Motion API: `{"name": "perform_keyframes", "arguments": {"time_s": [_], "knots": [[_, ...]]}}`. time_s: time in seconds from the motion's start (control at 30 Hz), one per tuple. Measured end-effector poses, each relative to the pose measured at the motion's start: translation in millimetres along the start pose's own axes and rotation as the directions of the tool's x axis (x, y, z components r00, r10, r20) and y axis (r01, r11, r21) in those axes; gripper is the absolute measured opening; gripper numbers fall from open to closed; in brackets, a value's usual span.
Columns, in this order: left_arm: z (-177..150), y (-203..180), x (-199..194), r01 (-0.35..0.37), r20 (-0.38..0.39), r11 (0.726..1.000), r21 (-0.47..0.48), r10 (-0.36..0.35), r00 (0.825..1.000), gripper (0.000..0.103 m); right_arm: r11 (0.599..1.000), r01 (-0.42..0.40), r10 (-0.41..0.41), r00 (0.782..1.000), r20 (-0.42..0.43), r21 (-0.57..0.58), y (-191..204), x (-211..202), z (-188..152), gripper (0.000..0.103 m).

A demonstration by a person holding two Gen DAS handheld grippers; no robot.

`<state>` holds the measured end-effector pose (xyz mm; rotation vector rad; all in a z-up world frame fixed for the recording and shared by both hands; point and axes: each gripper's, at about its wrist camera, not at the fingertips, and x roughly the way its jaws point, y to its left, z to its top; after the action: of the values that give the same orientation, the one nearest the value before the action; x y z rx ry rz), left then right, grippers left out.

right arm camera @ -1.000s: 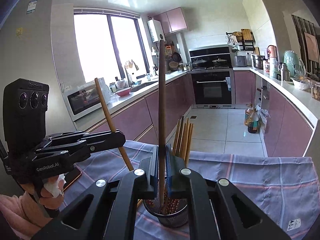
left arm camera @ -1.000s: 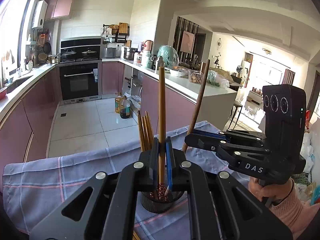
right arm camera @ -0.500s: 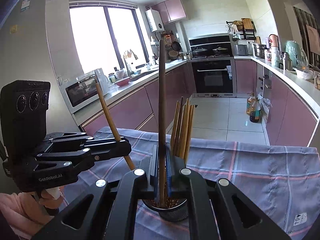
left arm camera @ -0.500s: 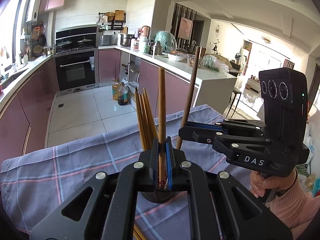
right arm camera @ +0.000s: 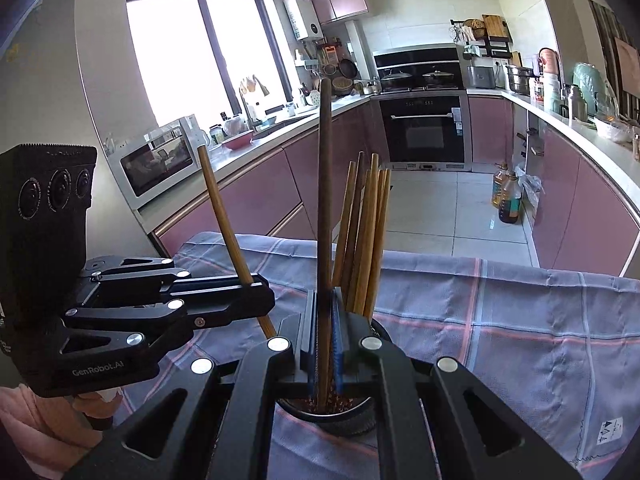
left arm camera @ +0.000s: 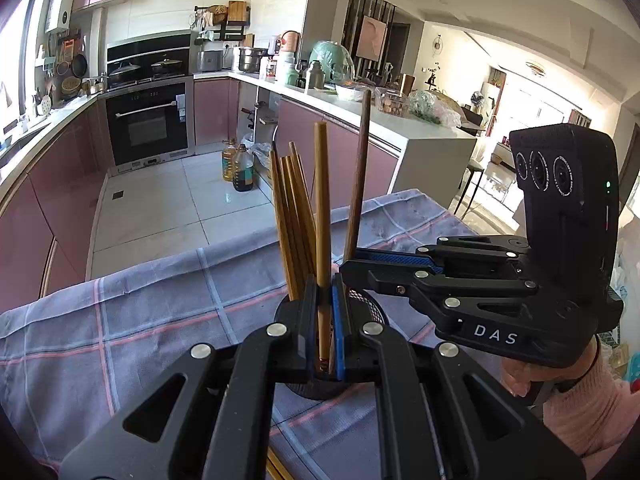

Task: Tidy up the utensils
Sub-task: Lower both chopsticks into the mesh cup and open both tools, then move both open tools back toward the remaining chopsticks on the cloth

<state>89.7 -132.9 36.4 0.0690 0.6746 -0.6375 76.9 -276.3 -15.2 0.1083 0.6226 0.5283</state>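
A black mesh utensil holder [left arm camera: 370, 306] [right arm camera: 352, 418] stands on the checked cloth with several light wooden chopsticks [left arm camera: 292, 216] [right arm camera: 366, 232] upright in it. My left gripper [left arm camera: 322, 308] is shut on a light wooden chopstick [left arm camera: 320, 200] whose lower end is inside the holder; the same stick leans in the right wrist view [right arm camera: 224, 216]. My right gripper [right arm camera: 324, 320] is shut on a dark wooden chopstick [right arm camera: 325, 184] [left arm camera: 358, 184], its lower end also in the holder. The two grippers meet over the holder, left [right arm camera: 256, 300] and right [left arm camera: 352, 266].
A grey-blue checked cloth [left arm camera: 140, 312] [right arm camera: 520, 320] covers the table. More chopstick ends lie on the cloth under my left gripper [left arm camera: 276, 468]. Behind are pink kitchen cabinets [right arm camera: 240, 200], an oven [left arm camera: 148, 120] and oil bottles [left arm camera: 240, 166] on the floor.
Both grippers have come down with their chopsticks; the sticks' lower ends have sunk deeper into the holder, and the holder sits closer beneath the jaws.
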Motion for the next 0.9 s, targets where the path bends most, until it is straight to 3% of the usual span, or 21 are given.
{"name": "perform_keyframes", "arguments": {"time_s": [0.5,0.73,0.8,0.9], "knots": [[-10,18,29,-0.003,-0.036,1.000,-0.031,0.002,0.999,0.008,0.999,-0.006,0.006,1.000,-0.005,0.040,-6,3,-2,0.008],[-24,21,25,-0.017,-0.019,0.999,-0.031,0.016,1.000,0.017,0.999,-0.025,0.025,1.000,-0.003,0.041,-3,-1,-11,0.009],[-29,22,19,-0.022,-0.002,0.999,-0.037,0.022,1.000,0.019,0.999,-0.033,0.033,0.999,0.003,0.039,-1,-4,-13,0.015],[-37,25,11,-0.042,0.020,0.998,-0.049,0.043,0.999,0.030,0.999,-0.038,0.037,0.999,0.017,0.029,5,-11,-18,0.026]]}}
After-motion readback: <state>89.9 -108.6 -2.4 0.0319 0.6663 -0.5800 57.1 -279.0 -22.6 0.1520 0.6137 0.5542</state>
